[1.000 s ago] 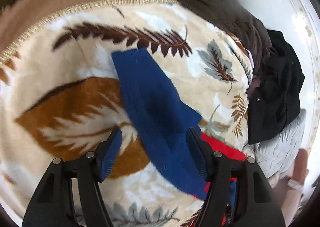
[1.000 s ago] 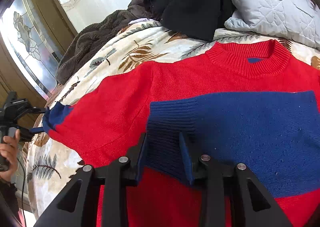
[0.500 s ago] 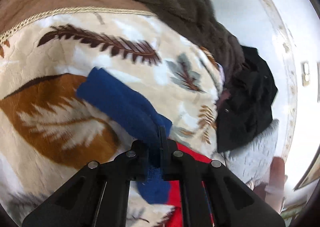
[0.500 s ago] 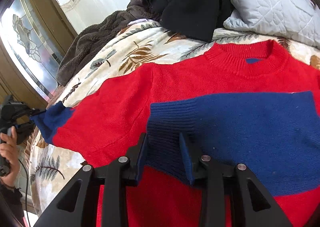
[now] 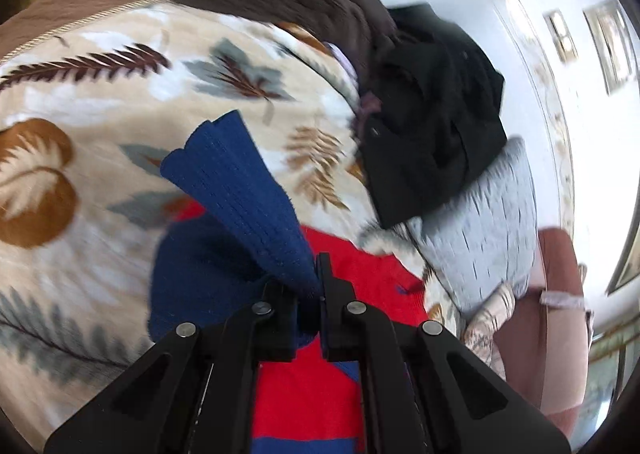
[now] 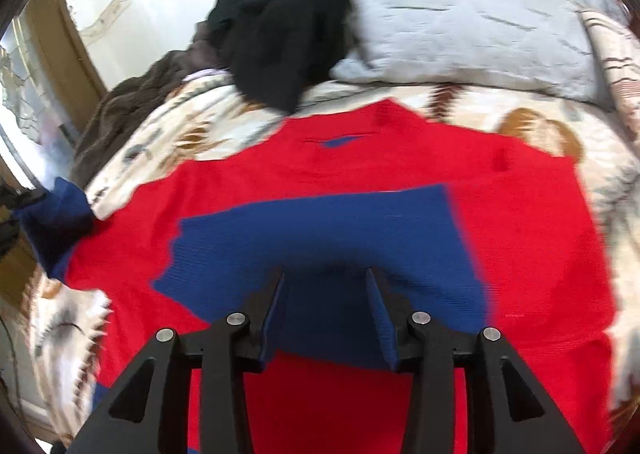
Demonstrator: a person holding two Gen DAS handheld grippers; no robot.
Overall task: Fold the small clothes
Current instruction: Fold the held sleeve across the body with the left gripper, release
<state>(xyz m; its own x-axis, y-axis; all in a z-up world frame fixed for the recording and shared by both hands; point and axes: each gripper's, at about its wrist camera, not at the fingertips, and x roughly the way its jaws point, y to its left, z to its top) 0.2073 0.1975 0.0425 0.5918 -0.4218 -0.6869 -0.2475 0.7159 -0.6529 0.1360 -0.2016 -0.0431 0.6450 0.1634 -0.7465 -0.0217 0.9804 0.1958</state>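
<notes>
Folding sleeve inward | blue cuff (image 5: pixel 240 190) is clamped by left gripper (image 5: pixel 318 294) | right gripper (image 6: pixel 326 310), jaws just widened, nothing pinched | cuff may slip if tugged against red sweater (image 6: pixel 520 214)

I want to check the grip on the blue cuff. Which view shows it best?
The left wrist view: the blue cuff fills mid-frame, pinched in the shut left gripper. The right wrist view shows it only small and blurred at the left edge.

Bedroom in a home. Bed covered by a leaf-print blanket (image 6: pixel 532 126); quilted grey pillow (image 6: pixel 472 14) at 12 o'clock, heaped black clothing (image 6: pixel 280 14) at 11 o'clock, framed pictures (image 5: pixel 608 42) on white wall.
</notes>
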